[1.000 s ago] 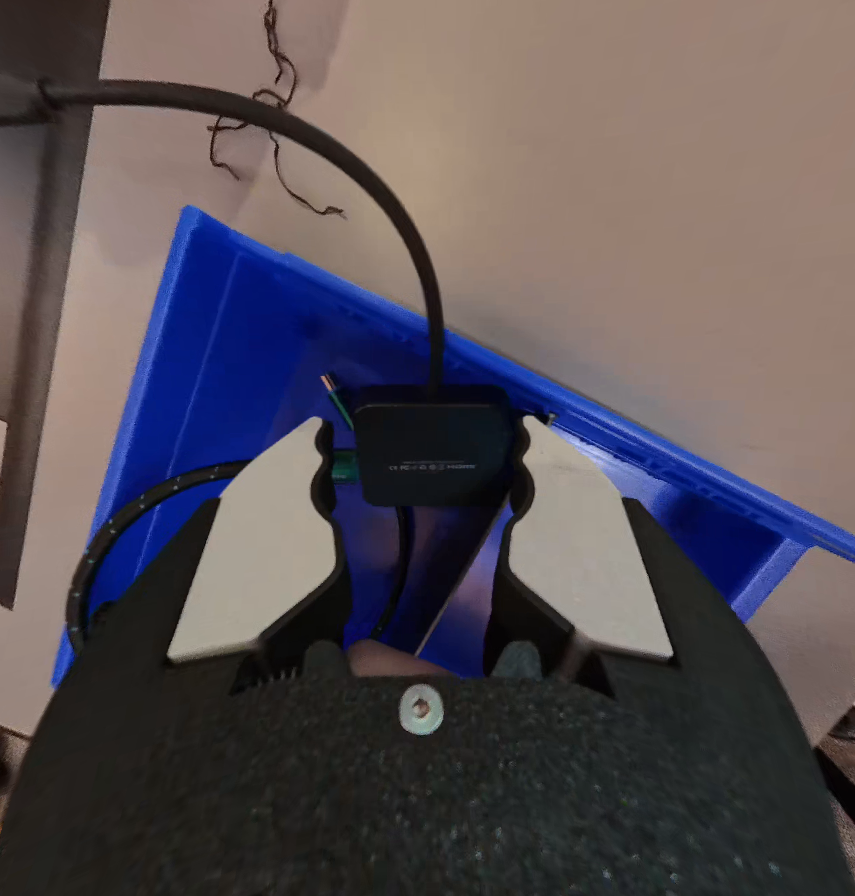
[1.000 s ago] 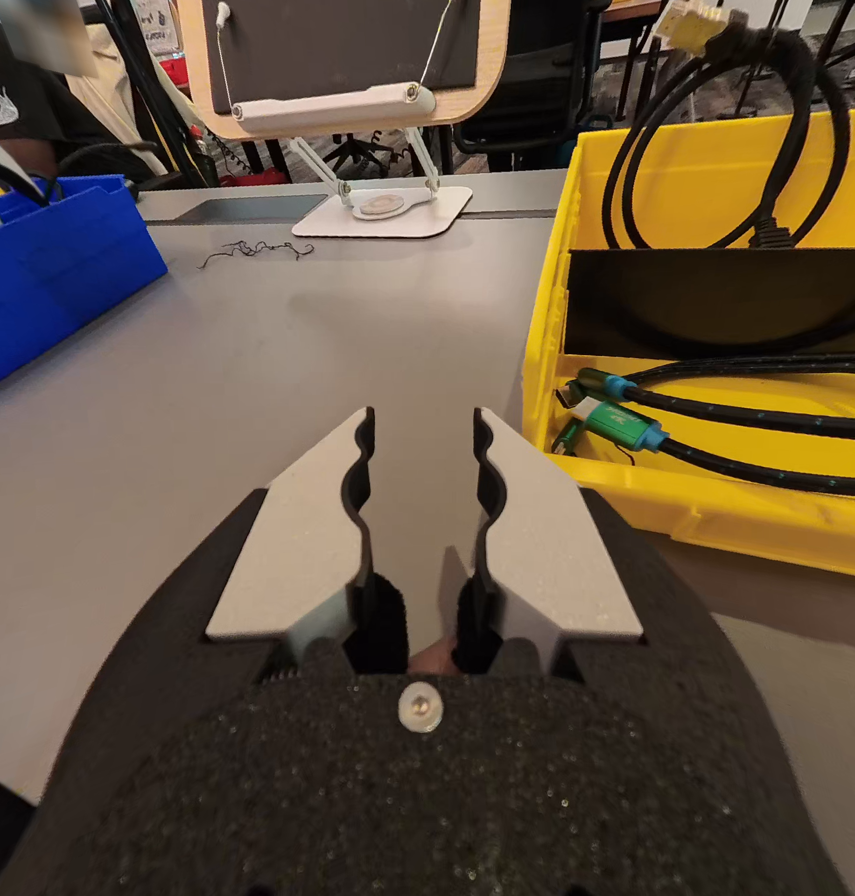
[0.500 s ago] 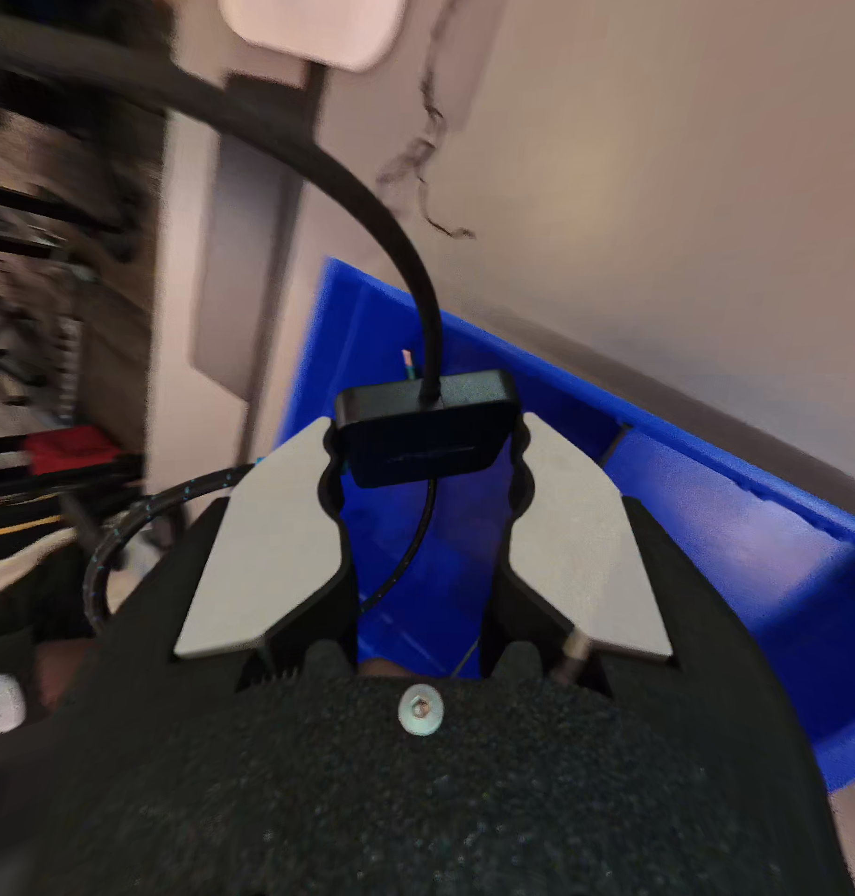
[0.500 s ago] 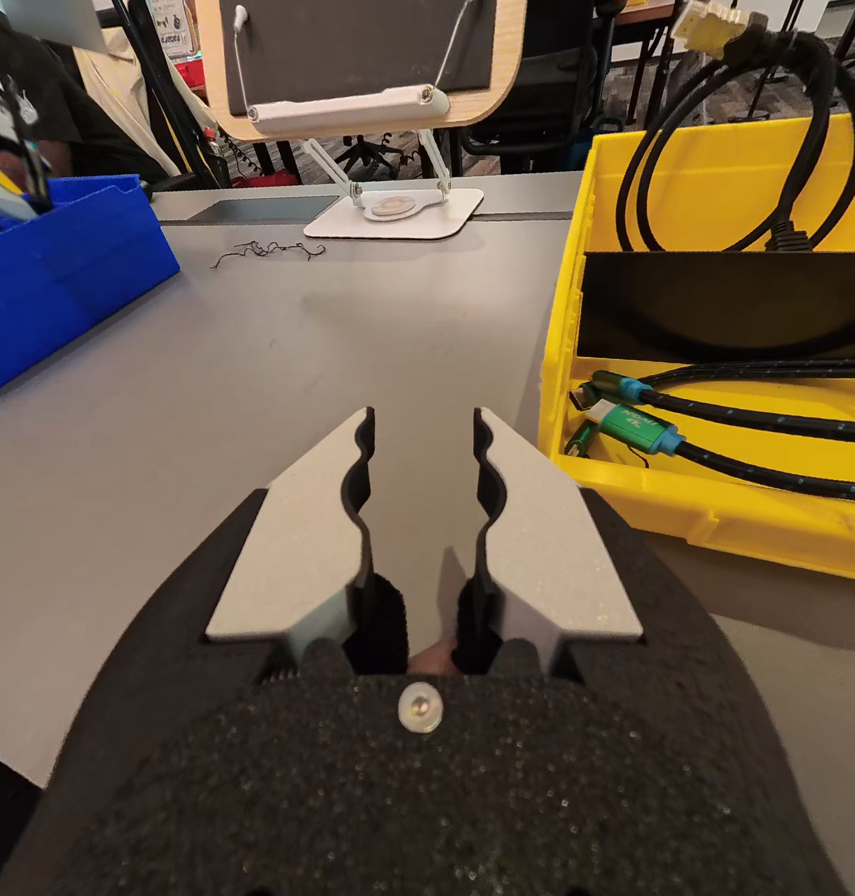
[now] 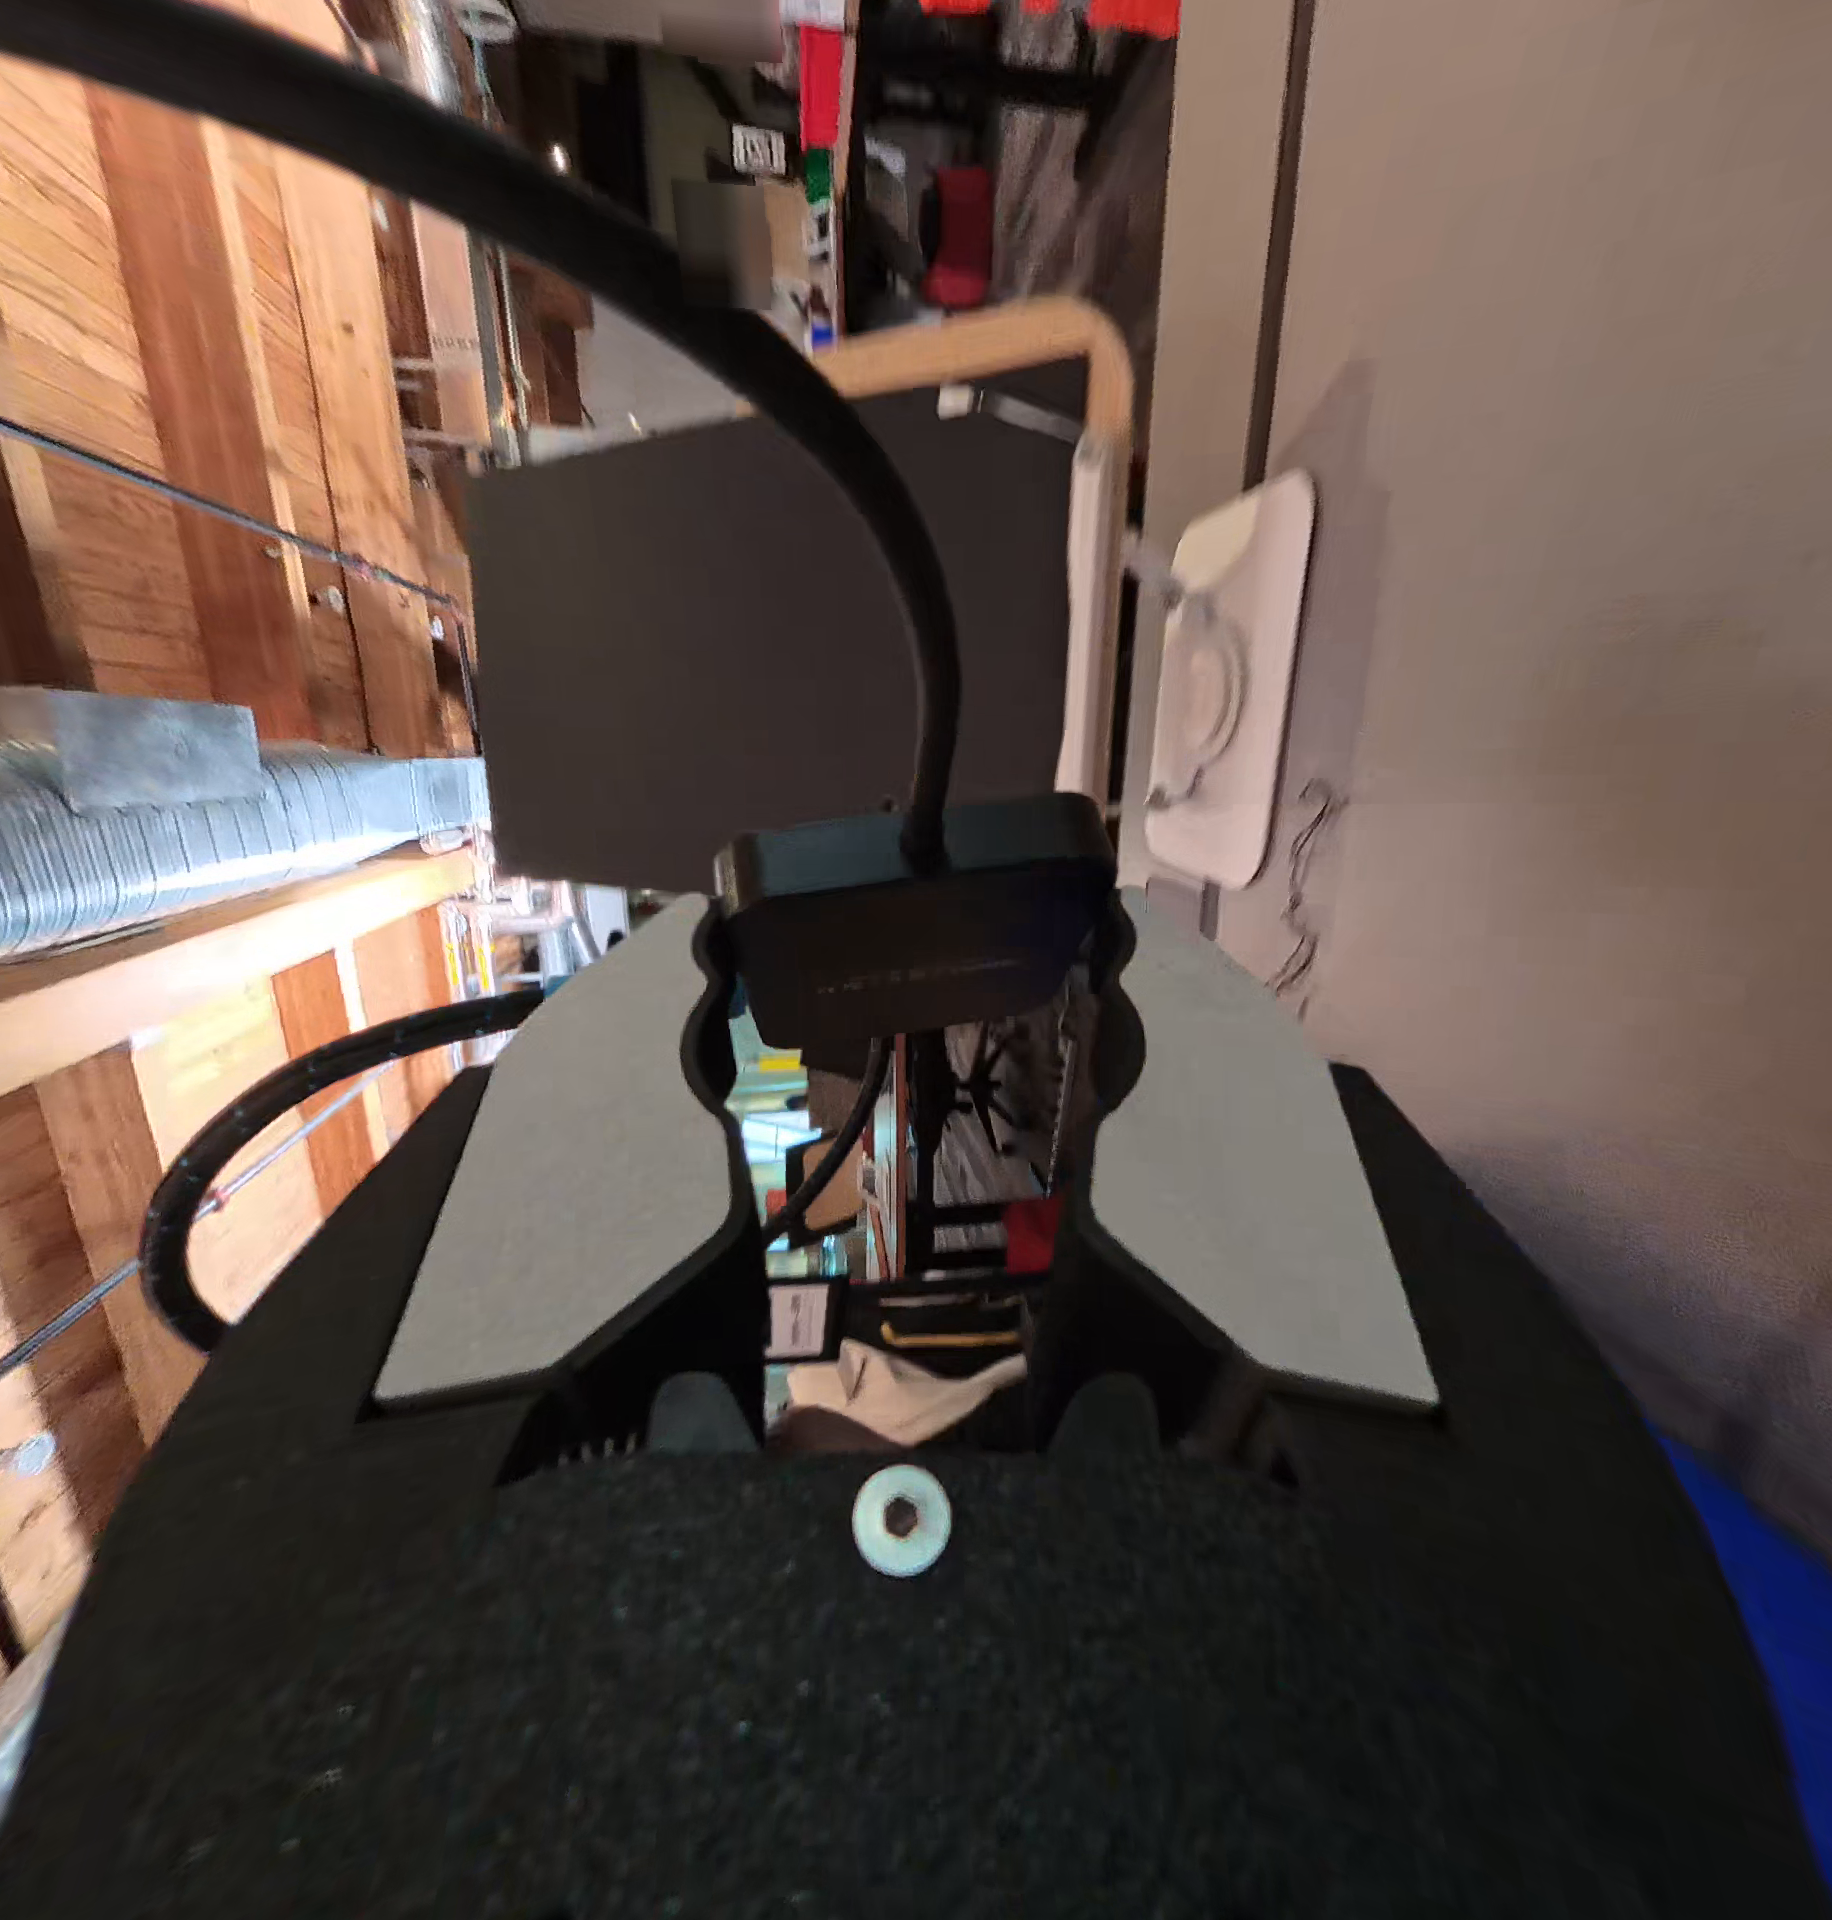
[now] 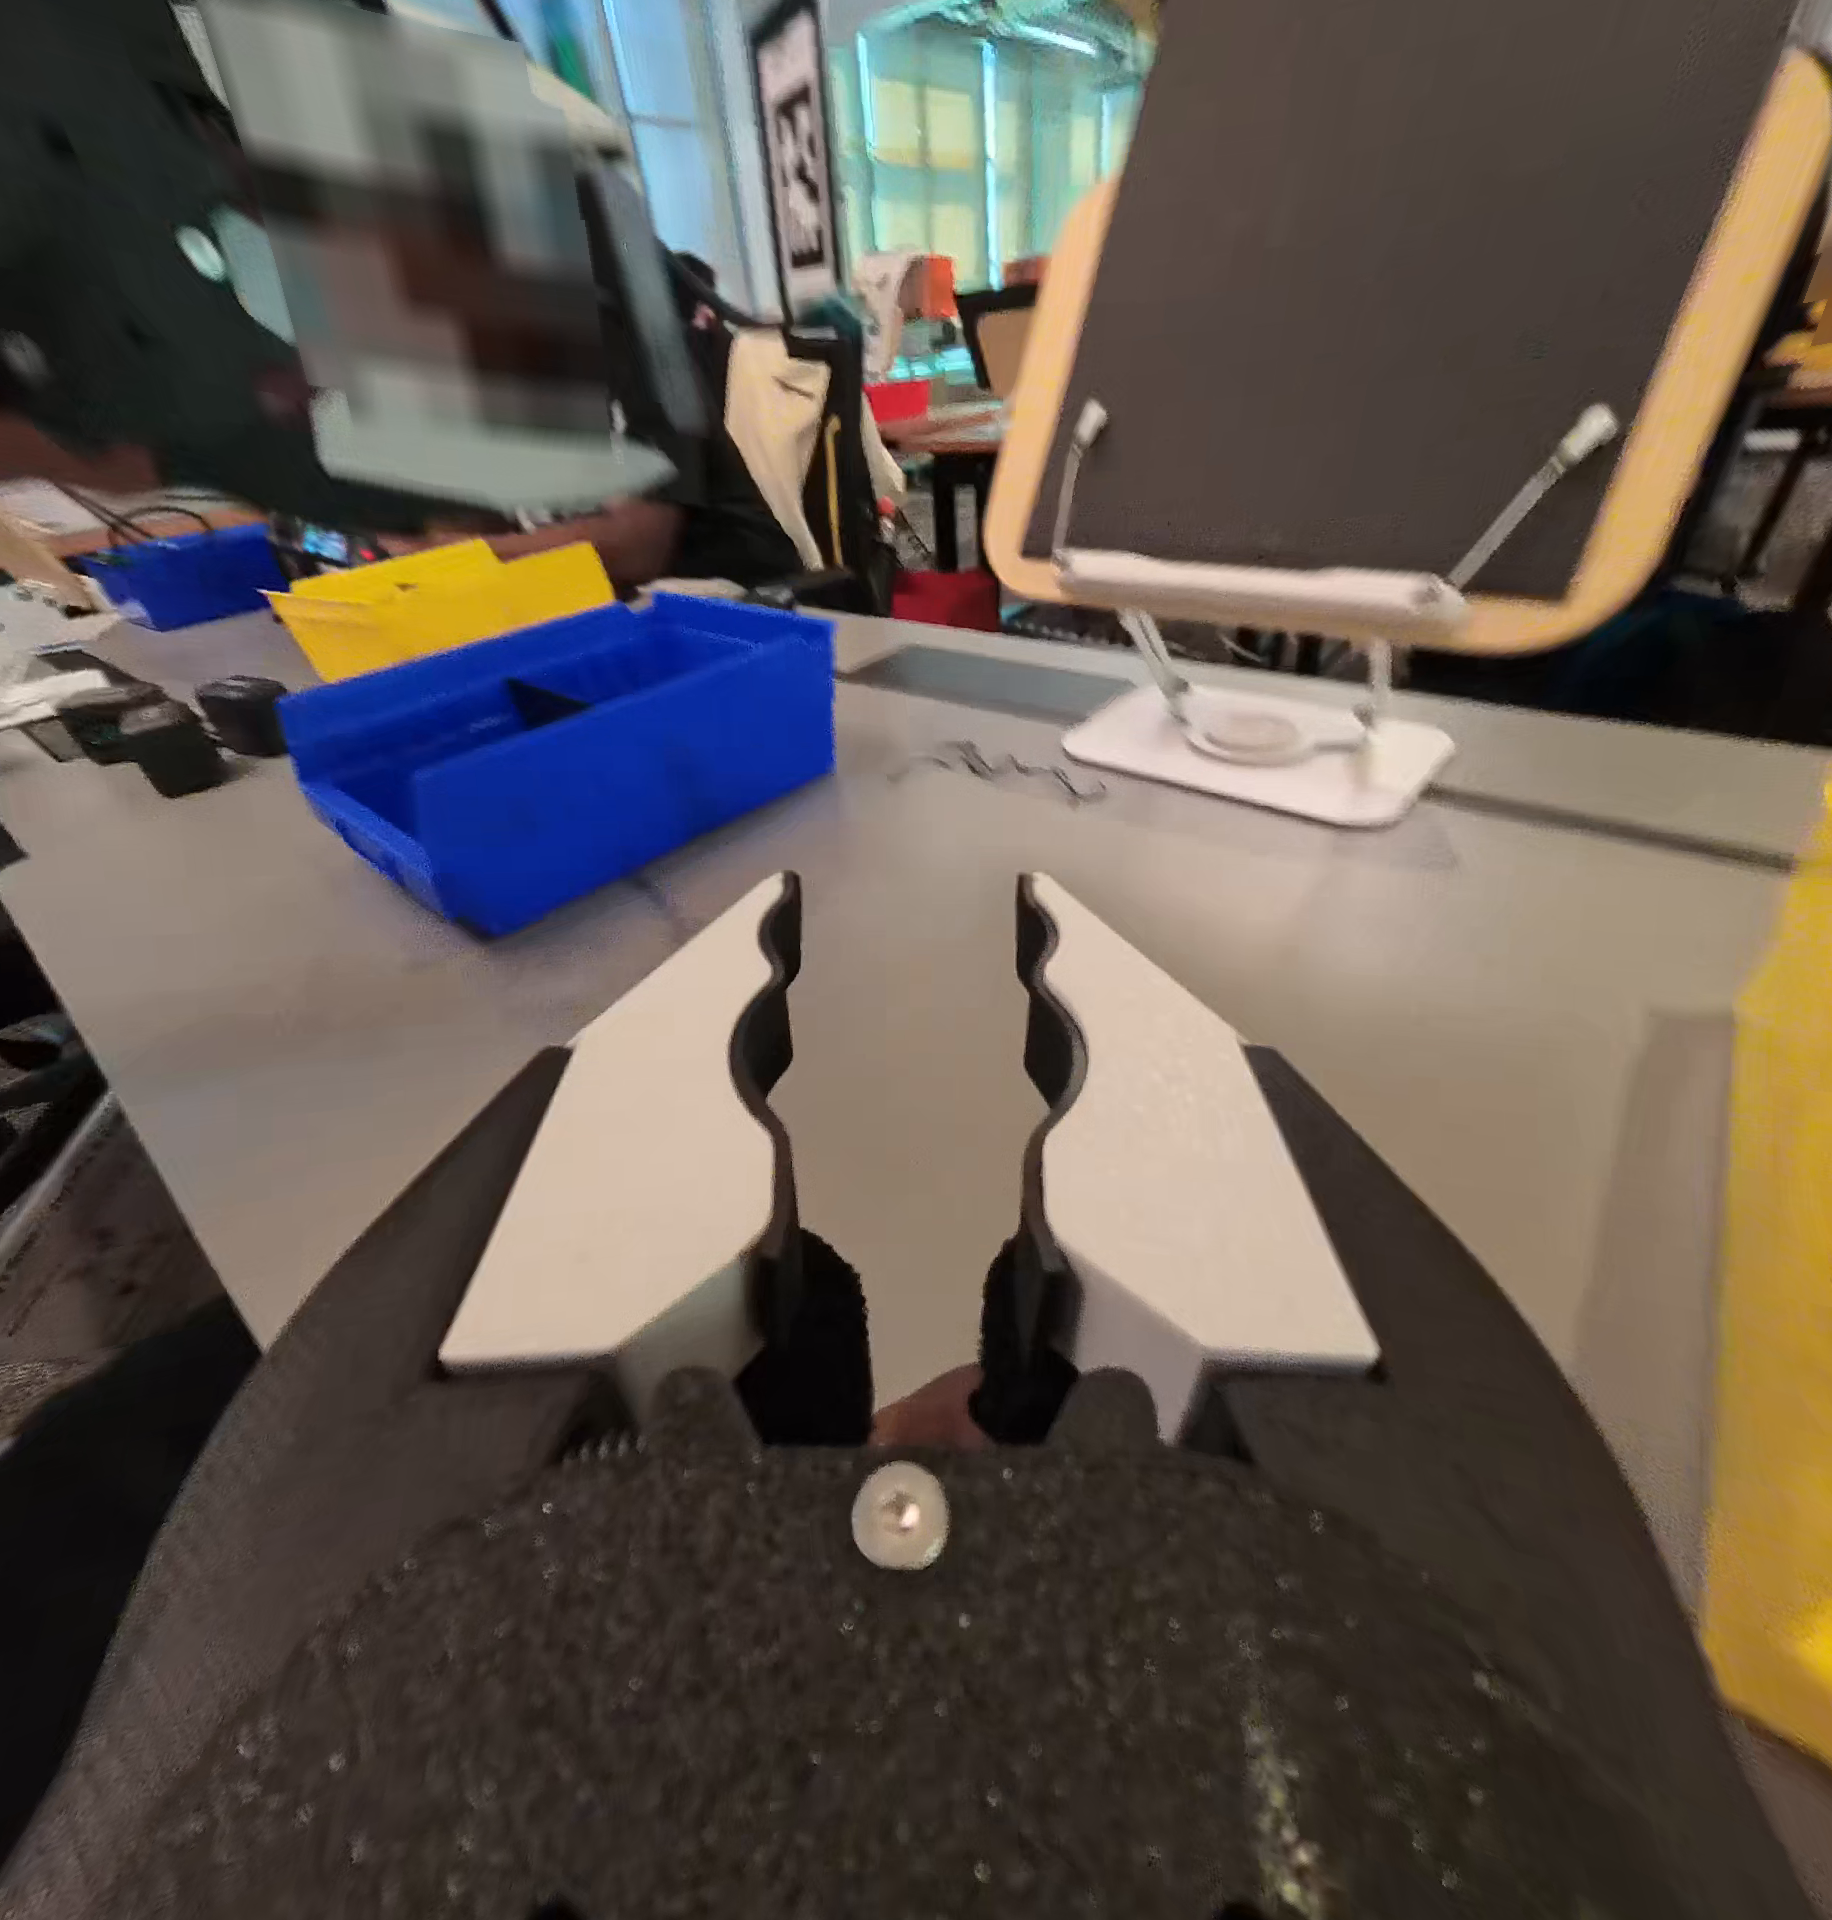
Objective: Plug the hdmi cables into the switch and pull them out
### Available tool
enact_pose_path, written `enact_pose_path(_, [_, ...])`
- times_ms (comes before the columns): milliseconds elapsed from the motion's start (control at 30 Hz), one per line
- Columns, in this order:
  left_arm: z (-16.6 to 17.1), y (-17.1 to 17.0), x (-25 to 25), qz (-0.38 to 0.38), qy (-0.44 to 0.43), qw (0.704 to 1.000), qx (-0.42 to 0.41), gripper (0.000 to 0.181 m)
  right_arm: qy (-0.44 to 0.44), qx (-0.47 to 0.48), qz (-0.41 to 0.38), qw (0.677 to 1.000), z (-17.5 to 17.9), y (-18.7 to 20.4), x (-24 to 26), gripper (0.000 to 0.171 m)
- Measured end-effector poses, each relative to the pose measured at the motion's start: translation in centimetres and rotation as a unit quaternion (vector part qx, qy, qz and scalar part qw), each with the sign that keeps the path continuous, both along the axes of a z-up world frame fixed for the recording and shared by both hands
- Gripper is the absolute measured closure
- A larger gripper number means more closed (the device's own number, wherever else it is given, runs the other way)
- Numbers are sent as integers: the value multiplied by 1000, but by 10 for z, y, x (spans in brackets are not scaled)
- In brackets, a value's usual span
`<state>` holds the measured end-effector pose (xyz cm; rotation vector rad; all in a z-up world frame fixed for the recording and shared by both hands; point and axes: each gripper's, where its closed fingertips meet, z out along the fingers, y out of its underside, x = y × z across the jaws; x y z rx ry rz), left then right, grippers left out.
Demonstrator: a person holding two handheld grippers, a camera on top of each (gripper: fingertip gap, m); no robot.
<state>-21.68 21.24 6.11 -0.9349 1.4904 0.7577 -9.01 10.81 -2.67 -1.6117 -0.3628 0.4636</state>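
The switch (image 5: 917, 925), a flat black box, sits clamped between the tips of the left gripper (image 5: 917, 971), whose fingers (image 5: 579, 1174) press on its two side edges. A thick black cable (image 5: 787, 343) leaves its far edge and arcs up and away to the left; a thinner lead (image 5: 839, 1143) hangs from its near edge down between the fingers, and a braided cable (image 5: 268, 1122) loops out past the left finger.

A second ago the switch was held low inside the blue bin; now it is lifted clear of it, and the view is rolled on its side, with the stand (image 5: 1234, 675) and the grey table (image 5: 1618, 520) beyond the right finger. That suggests the switch is being carried out to where a plug can reach it.

The right gripper (image 6: 907, 914) is empty, its fingers (image 6: 642, 1143) parted over bare table (image 6: 1307, 987). It has swung left: the yellow bin (image 6: 1805, 1247) with the HDMI cables, earlier just beyond the right finger, is now only an edge at the right, and the blue bin (image 6: 579, 748) lies ahead past the left finger. No plug is picked up yet, so the right gripper must probably go back to the yellow bin.
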Motion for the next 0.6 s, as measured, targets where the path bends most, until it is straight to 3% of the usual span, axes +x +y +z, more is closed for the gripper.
enact_pose_path(167, [-35,-58,61,-50,-17,998,-14,115,-10,60,37,997,42,3,-50,131])
enact_pose_path(300, [-56,-89,86,-78,-43,995,-34,115,17,56,67,996,44,2,-60,134])
enact_pose_path(333, [-60,-93,89,-76,-48,995,-31,115,15,54,63,996,40,3,-58,137])
enact_pose_path(367, [-63,-96,90,-74,-51,996,-26,115,0,60,47,997,36,5,-52,152])
enact_pose_path(433, [-70,-102,91,-78,-65,994,-37,115,-41,81,53,994,29,1,-49,158])
enact_pose_path(467, [-74,-106,89,-76,-75,993,-45,117,-56,89,60,993,25,-2,-50,159])
enact_pose_path(533, [-74,-121,83,-92,-127,986,-52,142,-99,109,17,989,16,5,-38,159])
enact_pose_path(600, [-93,-136,74,-95,-175,970,-137,148,-140,116,-11,983,-1,13,-25,159])
